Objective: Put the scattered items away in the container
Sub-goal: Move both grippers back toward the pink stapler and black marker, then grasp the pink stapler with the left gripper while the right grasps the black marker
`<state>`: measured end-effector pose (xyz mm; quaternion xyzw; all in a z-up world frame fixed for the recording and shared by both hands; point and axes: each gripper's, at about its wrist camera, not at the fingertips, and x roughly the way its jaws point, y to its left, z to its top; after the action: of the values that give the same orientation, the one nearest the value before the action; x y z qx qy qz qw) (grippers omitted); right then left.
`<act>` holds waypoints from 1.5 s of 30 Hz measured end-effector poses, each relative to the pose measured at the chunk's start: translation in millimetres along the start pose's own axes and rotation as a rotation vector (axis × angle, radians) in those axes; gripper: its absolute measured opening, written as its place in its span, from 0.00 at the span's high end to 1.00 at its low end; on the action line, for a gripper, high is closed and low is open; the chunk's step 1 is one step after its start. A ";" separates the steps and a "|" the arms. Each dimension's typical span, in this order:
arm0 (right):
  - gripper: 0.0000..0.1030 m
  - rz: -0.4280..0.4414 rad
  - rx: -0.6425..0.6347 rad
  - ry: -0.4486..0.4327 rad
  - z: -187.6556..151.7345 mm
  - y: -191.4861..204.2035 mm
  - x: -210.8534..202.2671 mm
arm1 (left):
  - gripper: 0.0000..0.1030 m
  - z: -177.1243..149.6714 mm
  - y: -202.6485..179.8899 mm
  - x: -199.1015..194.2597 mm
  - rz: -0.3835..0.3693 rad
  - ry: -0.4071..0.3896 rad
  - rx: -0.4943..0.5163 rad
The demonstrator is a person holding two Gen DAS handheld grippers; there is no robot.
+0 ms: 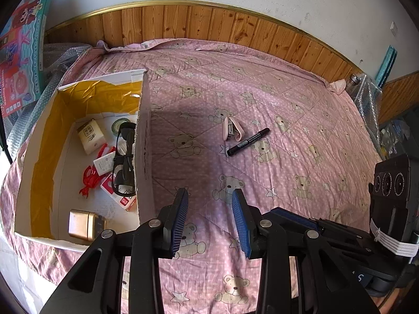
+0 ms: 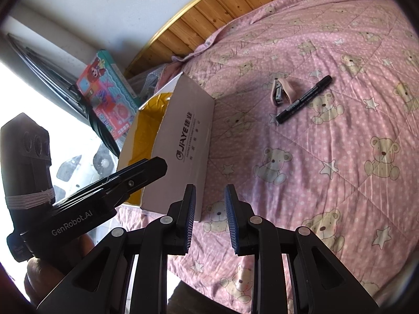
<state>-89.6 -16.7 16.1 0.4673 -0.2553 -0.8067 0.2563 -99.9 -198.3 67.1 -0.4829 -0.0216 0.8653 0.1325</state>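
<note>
Both grippers [image 1: 209, 196] [image 2: 209, 191] gape; only left view shows, perhaps, glasses [image 1: 124, 157] boxed.

Premises: a domestic bedroom. A bed [image 1: 262, 99] is covered by a pink quilted spread printed with teddy bears and stars. Wood-panel wainscot [image 1: 209, 23] with a brass-coloured trim runs below a white plastered wall. A children's toy box [image 1: 23, 49] leans alongside.
</note>
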 end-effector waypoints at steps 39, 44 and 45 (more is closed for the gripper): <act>0.75 -0.235 0.244 -0.015 118.1 -112.3 66.2 | 0.53 100.4 -26.8 165.1 -0.094 0.137 -0.023; 0.74 -0.296 0.254 0.002 131.4 -123.2 85.6 | 0.52 110.2 -21.5 186.7 -0.100 0.160 -0.069; 0.74 -0.312 0.254 0.007 133.4 -125.0 90.1 | 0.52 112.0 -20.0 190.0 -0.104 0.162 -0.080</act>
<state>-268.4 39.8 -63.7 0.5326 -0.2785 -0.7963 0.0683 -284.7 -121.4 -27.6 -0.5543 -0.0705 0.8140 0.1590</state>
